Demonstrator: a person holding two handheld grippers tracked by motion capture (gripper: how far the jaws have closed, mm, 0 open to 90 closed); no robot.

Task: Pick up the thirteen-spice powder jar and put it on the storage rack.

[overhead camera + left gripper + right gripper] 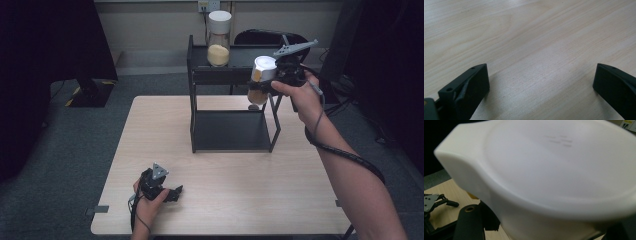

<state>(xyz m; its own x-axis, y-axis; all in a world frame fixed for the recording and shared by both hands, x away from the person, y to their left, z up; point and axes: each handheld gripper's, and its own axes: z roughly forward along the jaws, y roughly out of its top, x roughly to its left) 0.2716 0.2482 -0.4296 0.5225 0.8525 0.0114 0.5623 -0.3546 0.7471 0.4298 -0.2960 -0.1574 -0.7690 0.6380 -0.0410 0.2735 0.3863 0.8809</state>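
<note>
Left gripper (176,192) resting on table (235,190) near front edge, jaws spread wide, gripping nothing. Black shelf rack (192,75) standing mid-table, one jar (219,39) sitting on top tier. Right gripper (264,80) clamping second jar (262,80) just below white lid (559,170), holding it airborne at rack's right front corner. Advice: keeping jar upright, clearing top rail before moving inward, setting down beside first jar without knocking it.
</note>
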